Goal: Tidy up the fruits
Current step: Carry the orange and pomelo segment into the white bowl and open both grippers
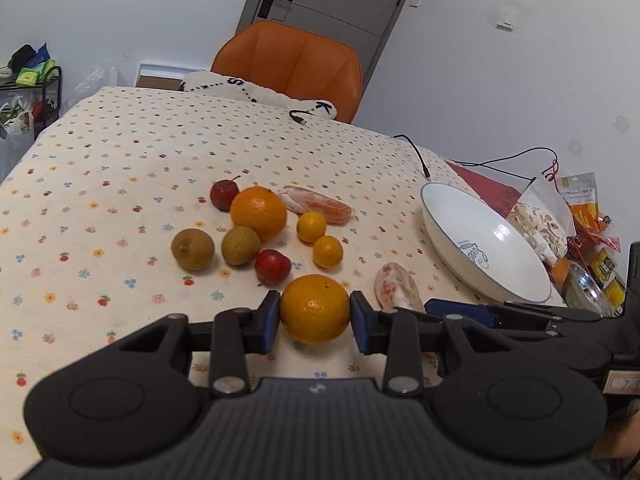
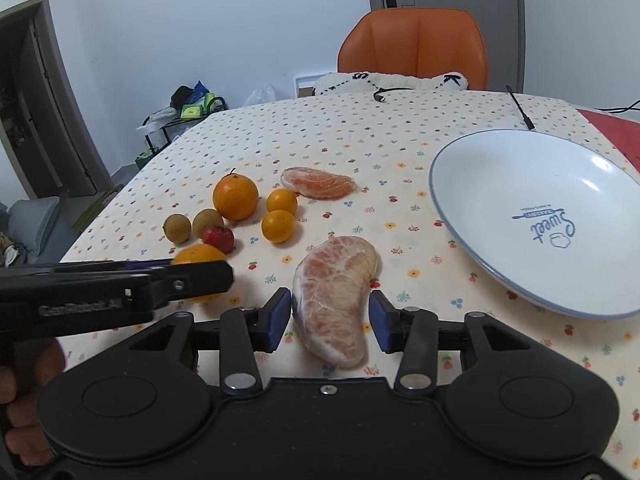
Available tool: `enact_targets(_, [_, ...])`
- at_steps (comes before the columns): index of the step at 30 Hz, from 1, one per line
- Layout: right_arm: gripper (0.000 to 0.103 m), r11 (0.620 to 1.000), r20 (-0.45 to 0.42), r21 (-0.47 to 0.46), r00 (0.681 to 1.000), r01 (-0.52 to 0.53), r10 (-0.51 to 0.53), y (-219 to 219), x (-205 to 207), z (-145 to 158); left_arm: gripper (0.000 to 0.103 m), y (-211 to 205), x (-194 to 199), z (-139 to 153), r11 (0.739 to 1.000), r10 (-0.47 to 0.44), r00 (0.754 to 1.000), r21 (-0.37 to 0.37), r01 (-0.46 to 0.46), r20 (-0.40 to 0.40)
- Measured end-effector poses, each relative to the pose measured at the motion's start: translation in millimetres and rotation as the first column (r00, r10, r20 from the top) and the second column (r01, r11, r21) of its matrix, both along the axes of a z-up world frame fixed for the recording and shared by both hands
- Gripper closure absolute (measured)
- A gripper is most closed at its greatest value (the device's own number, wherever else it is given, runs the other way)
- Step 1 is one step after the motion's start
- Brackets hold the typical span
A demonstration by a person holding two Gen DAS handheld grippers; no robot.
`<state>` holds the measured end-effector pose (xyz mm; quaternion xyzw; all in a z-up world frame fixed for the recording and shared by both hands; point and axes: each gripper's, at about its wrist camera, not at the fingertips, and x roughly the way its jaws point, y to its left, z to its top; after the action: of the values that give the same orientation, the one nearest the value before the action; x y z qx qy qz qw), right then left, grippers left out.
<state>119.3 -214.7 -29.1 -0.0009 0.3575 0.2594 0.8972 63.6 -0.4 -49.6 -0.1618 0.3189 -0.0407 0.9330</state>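
My left gripper (image 1: 315, 316) is shut on a large orange (image 1: 315, 308), its blue pads touching both sides, low over the flowered tablecloth. My right gripper (image 2: 330, 316) is open around a peeled pomelo segment (image 2: 334, 296); the left pad is close to it, the right pad stands apart. The white plate (image 2: 460, 216) lies empty at the right. Beyond lie a second large orange (image 2: 235, 197), two small oranges (image 2: 278, 226), a red fruit (image 2: 218, 239), two brown fruits (image 2: 177, 228) and another pomelo segment (image 2: 318, 182).
An orange chair (image 2: 414, 46) and a white plush (image 2: 390, 80) stand at the table's far edge. Black cables (image 1: 416, 152) and snack bags (image 1: 540, 224) lie right of the plate. A loaded rack (image 1: 28, 92) stands to the far left.
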Motion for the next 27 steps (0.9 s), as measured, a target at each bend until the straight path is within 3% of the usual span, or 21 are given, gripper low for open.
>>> enact_targets(3, [0.057,1.000,0.013,-0.011,1.000,0.001,-0.001,6,1,-1,0.067,4,0,1,1.000,0.008,1.000,-0.001,-0.008,0.000])
enact_targets(5, [0.066,1.000,0.018,-0.026,1.000,0.005,-0.005,7,3,-1,0.067,5,1,3,1.000,0.008,1.000,-0.001,-0.008,0.004])
enact_targets(9, [0.067,1.000,0.002,0.011,1.000,-0.004,0.004,0,8,2,0.067,5,2,6,1.000,0.009,1.000,-0.008,-0.009,0.015])
enact_targets(27, [0.067,0.995,0.092,0.101,0.996,0.011,-0.021,-32,1,37,0.067,-28,18,20,0.998,-0.066,0.996,0.009,0.065,0.058])
